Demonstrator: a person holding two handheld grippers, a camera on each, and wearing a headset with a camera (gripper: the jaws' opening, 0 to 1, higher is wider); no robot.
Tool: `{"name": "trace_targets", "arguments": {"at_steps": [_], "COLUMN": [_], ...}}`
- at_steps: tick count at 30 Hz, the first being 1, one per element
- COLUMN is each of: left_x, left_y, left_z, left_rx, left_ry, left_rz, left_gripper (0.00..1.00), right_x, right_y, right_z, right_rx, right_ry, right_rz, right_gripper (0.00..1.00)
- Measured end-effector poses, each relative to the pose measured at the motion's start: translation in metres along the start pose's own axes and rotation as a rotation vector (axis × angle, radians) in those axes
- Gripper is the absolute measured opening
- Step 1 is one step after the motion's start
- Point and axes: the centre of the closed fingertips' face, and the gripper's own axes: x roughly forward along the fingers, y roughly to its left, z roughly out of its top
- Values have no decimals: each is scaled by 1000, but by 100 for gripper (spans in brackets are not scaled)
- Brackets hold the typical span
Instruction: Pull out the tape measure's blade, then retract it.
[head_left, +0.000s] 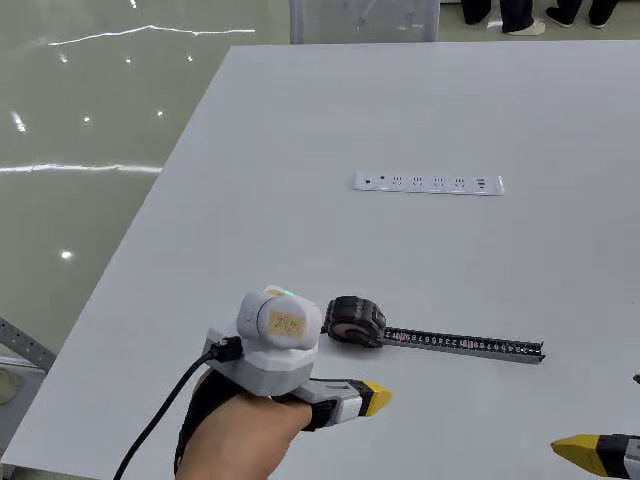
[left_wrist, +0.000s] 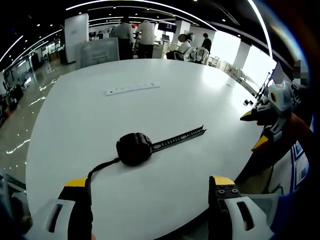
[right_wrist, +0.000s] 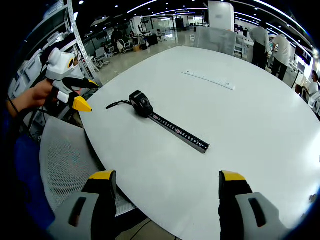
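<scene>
Black tape measure extended (strap: gripper views); left gripper, right gripper jaws wide.

Bare tabletop around tape measure, blade extended rightward, power strip well beyond.

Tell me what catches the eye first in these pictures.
A black tape measure lies on the white table, its blade drawn out flat along the surface. The left gripper and right gripper both hang open, short of it. A white power strip lies farther back.
</scene>
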Motion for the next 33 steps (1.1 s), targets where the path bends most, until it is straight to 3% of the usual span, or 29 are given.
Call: {"name": "trace_targets", "arguments": {"at_steps": [8, 33], "left_x": [11, 53], "left_y": [4, 17], "left_z": [6, 4], "left_rx": [-21, -81], "left_ry": [-9, 29], "left_rz": [13, 43], "left_gripper": [94, 92], "right_x": [10, 47], "right_y": [-10, -34], "right_z": [3, 10], "right_rx": [-27, -121], "right_ry": [7, 67], "right_rz": [2, 31], "right_gripper": [80, 75]}}
